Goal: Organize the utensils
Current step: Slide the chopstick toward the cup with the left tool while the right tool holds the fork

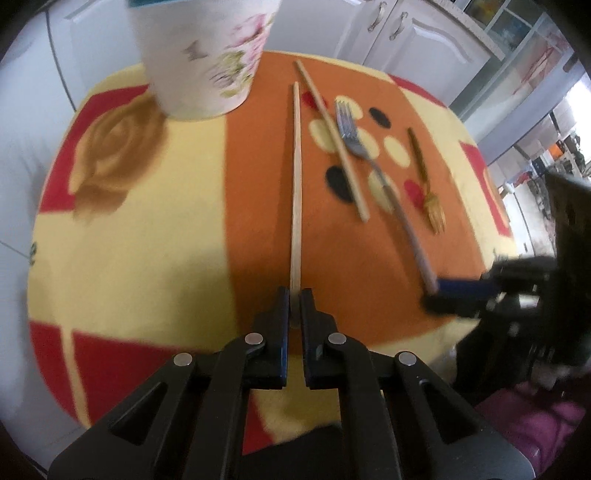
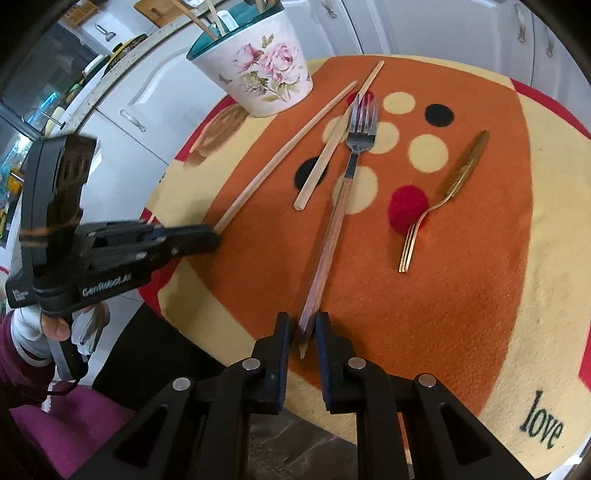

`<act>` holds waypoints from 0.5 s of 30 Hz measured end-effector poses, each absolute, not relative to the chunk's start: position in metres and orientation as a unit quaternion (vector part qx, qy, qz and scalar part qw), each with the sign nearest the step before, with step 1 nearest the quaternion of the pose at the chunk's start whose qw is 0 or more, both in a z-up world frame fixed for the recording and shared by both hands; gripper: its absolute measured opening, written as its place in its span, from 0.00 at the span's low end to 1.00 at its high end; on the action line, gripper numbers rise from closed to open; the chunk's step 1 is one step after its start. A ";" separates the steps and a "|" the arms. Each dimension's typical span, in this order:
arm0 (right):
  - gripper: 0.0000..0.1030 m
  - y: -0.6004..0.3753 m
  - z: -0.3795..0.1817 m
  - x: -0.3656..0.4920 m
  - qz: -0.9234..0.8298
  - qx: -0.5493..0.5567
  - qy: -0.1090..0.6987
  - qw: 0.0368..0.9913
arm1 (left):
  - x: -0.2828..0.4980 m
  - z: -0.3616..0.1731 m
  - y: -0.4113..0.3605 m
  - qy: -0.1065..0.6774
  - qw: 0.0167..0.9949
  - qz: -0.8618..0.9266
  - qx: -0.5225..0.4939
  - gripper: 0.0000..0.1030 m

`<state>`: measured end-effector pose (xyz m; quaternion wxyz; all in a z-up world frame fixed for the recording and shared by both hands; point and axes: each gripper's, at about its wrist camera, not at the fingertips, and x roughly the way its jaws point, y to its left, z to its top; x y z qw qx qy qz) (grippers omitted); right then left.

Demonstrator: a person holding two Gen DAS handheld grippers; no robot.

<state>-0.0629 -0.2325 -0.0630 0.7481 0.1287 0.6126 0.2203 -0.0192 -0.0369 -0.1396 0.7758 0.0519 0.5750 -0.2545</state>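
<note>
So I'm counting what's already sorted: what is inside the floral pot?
Inside the white floral pot with teal lining, two pale wooden sticks poke above the rim, and something else shows at the top edge. Its wall hides whatever lies lower.

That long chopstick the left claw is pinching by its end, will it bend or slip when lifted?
The chopstick looks like stiff wood, so it probably stays straight. Held only at its tip by the left claw, it may droop or swivel. It seems light.

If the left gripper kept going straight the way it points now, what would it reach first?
Probably the flowered pot, slightly left of its line. The left gripper is shut on a chopstick that points toward the table's far edge beside that pot; the cloth between looks free, though fisheye depth is unclear.
</note>
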 end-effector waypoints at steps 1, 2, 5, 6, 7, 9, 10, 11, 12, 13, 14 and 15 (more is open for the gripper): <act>0.13 -0.235 -0.062 -0.062 0.216 0.131 0.611 0.750 | -0.022 -0.139 -0.031 0.578 0.775 -0.252 0.053 0.04; 0.12 -0.237 -0.060 -0.062 0.211 0.131 0.610 0.753 | -0.024 -0.139 -0.026 0.579 0.774 -0.250 0.053 0.04; 0.11 -0.246 -0.061 -0.062 0.199 0.135 0.610 0.755 | -0.032 -0.139 -0.010 0.585 0.772 -0.242 0.054 0.04; 0.11 -0.246 -0.064 -0.062 0.197 0.136 0.613 0.753 | -0.033 -0.140 -0.006 0.587 0.771 -0.240 0.053 0.04; 0.11 -0.245 -0.067 -0.062 0.198 0.136 0.616 0.750 | -0.036 -0.141 -0.002 0.590 0.770 -0.238 0.053 0.04; 0.11 -0.242 -0.068 -0.059 0.201 0.138 0.615 0.750 | -0.038 -0.142 0.004 0.591 0.769 -0.238 0.049 0.04; 0.11 -0.243 -0.068 -0.059 0.201 0.144 0.616 0.748 | -0.038 -0.141 0.004 0.592 0.769 -0.237 0.047 0.04; 0.11 -0.245 -0.070 -0.057 0.200 0.154 0.618 0.745 | -0.037 -0.141 0.004 0.593 0.768 -0.237 0.043 0.04; 0.11 -0.246 -0.072 -0.056 0.199 0.157 0.619 0.743 | -0.037 -0.142 0.004 0.593 0.769 -0.236 0.041 0.04; 0.11 -0.246 -0.072 -0.056 0.199 0.158 0.619 0.743 | -0.036 -0.142 0.003 0.593 0.769 -0.235 0.040 0.04; 0.11 -0.246 -0.070 -0.055 0.196 0.154 0.619 0.745 | -0.036 -0.142 0.003 0.593 0.770 -0.235 0.039 0.04; 0.13 -0.246 -0.068 -0.056 0.194 0.149 0.618 0.747 | -0.036 -0.142 0.002 0.592 0.770 -0.234 0.038 0.04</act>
